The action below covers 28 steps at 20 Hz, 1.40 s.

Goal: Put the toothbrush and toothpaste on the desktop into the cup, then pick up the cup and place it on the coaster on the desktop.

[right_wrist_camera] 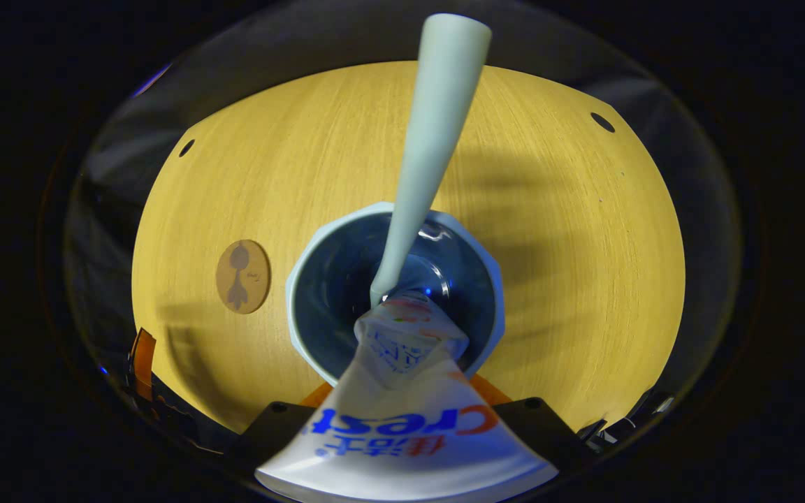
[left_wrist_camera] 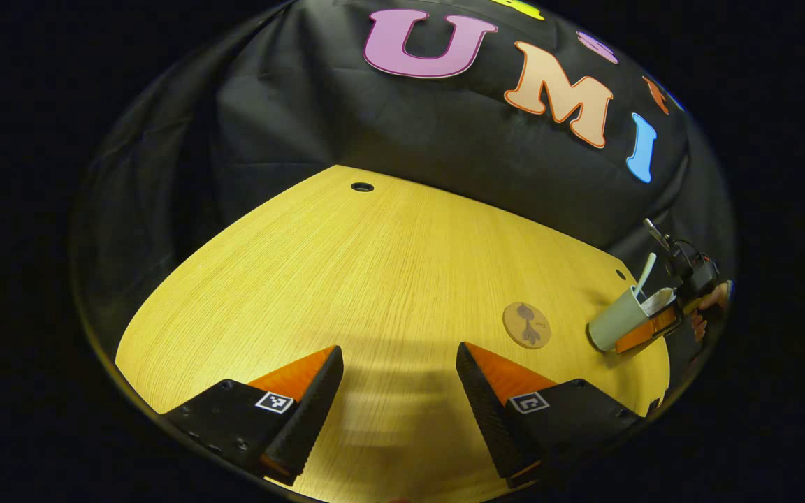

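Right gripper view: toothpaste [right_wrist_camera: 402, 391] going into cup [right_wrist_camera: 394, 293] beside toothbrush [right_wrist_camera: 430, 140].
Right gripper [right_wrist_camera: 402, 419] clamps tube for lowering; left gripper [left_wrist_camera: 399, 391] wide open, empty.

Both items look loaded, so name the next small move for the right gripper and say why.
Probably lift the cup and carry it toward the coaster. The toothbrush and toothpaste already stand in the cup, the right gripper appears clamped on it, and the coaster lies bare on the desktop beside it.

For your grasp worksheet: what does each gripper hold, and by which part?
Right gripper: the cup, by its side wall near the rim. Left gripper: nothing, open.
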### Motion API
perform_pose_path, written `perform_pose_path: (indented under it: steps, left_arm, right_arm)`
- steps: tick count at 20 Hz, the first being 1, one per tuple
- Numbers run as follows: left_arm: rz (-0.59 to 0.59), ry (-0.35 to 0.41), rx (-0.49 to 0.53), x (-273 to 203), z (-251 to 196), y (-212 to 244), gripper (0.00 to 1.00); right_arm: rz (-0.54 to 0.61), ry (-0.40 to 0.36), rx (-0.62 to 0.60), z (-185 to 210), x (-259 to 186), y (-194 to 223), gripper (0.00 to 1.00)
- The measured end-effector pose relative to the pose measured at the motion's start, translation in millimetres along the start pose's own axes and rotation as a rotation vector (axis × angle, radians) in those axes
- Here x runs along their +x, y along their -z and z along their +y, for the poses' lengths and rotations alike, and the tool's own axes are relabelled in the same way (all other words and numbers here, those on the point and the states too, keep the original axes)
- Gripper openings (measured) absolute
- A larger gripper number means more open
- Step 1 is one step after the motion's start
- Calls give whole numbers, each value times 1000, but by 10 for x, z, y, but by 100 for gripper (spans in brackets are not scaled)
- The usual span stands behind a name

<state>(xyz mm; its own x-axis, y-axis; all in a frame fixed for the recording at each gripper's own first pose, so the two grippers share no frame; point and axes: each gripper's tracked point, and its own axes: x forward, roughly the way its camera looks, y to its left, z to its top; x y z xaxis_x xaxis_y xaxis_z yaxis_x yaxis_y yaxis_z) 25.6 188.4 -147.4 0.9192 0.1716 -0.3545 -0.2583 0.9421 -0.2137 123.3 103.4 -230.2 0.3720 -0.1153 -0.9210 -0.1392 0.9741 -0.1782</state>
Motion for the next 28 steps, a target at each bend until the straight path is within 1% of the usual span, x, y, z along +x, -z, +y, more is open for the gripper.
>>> perform_pose_path:
  steps: [2,7,9,12,16,18,21,25,28]
  left_arm:
    - [9,13,-2,10,-32,20,95]
    - [23,16,-6,22,-5,57,95]
    - [32,12,-22,36,9,60,95]
    - [42,15,-60,58,15,68,95]
    - [44,9,-75,35,63,57,95]
    - [57,10,-72,5,94,105,95]
    - [63,3,-71,-89,122,108,95]
    - [74,2,-62,-67,82,81,95]
    - [81,30,-58,-100,32,80,95]
  right_arm:
    - [-8,-21,-51,224,-31,-16,60]
    - [-11,-64,-191,831,-76,-136,60]
    - [-28,-63,-251,1101,-101,-186,61]
    - [-19,-64,-288,1287,-48,-187,61]
    - [-5,-44,-308,1360,40,-151,62]
    - [-12,-35,-309,1398,67,-209,62]
    - [-5,-37,-298,1413,110,-231,62]
    - [8,-36,-306,1432,115,-222,63]
    - [1,-96,-346,1588,12,-150,63]
